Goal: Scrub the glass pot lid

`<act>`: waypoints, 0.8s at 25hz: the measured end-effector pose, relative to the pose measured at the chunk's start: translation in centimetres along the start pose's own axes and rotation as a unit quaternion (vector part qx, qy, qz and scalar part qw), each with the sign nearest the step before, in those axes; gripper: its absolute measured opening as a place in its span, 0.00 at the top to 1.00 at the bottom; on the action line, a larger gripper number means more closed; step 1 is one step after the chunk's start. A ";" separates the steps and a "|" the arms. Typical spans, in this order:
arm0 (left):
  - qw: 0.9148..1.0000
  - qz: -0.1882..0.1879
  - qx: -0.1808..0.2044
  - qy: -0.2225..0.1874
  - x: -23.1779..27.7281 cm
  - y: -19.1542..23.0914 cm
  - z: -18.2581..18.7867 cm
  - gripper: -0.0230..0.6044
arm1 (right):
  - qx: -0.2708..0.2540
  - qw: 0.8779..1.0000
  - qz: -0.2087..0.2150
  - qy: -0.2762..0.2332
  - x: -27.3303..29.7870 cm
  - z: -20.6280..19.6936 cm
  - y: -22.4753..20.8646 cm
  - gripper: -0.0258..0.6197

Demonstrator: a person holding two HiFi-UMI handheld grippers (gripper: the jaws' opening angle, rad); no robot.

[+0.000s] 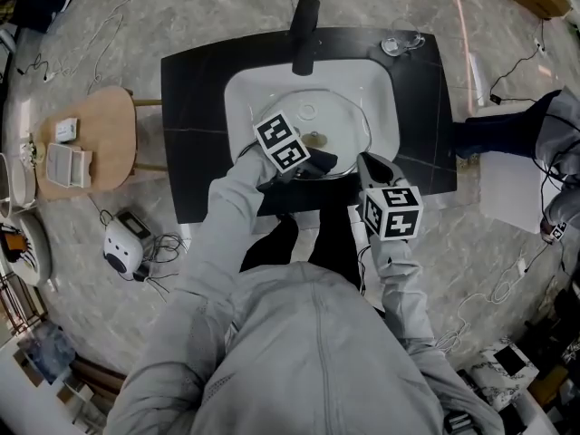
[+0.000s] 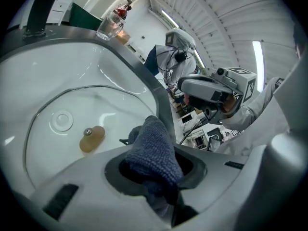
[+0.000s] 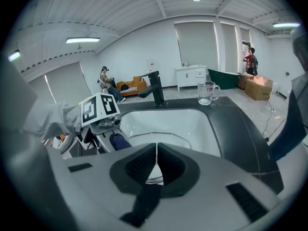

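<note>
Tightly on blue cloth (image 2: 153, 146): left fingers (image 2: 190, 167)

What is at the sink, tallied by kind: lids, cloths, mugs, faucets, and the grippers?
glass pot lid: 1
cloth: 1
glass mug: 1
faucet: 1
grippers: 2, the left gripper shut on the cloth, the right gripper shut on nothing
Total: 6

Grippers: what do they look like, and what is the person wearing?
The left gripper and right gripper are light grey with dark jaws. Each carries a white cube with black square markers. The person wears a pale grey long-sleeved top.
</note>
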State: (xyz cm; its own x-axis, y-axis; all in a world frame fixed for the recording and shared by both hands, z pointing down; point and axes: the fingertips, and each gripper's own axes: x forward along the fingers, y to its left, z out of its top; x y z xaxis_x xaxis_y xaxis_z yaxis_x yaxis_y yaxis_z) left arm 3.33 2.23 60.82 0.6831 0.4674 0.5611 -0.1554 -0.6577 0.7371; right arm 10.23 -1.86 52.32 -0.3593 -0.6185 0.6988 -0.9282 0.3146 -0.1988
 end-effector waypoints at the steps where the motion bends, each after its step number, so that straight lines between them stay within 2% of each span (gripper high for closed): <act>1: 1.000 0.006 -0.003 0.003 -0.3 0.2 -0.4 0.79 | 0.000 1.000 0.000 -0.001 0.0 0.0 0.3 0.91; 4: 1.000 0.024 -0.008 0.004 -1.2 1.0 -1.2 0.79 | -0.002 1.000 0.002 -0.002 0.2 0.0 0.9 0.91; 8: 0.998 0.056 0.005 0.018 -1.9 1.8 -1.8 0.79 | -0.007 1.000 0.007 -0.001 0.3 0.1 1.5 0.91; 14: 0.992 0.113 0.039 0.047 -2.8 3.7 -2.7 0.78 | -0.013 1.000 0.015 0.003 0.8 0.6 1.4 0.91; 20: 0.985 0.159 0.041 0.052 -3.7 5.5 -3.2 0.77 | -0.019 0.999 0.026 0.014 1.8 1.0 1.0 0.91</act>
State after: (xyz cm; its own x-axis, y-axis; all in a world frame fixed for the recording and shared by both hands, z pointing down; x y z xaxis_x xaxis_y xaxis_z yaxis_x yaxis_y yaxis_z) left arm -2.33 -1.24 64.03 0.5321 0.2850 0.7973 -0.2894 -0.8237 0.4876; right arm 8.57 -3.35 52.69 -0.4039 -0.5805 0.7070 -0.9037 0.3733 -0.2098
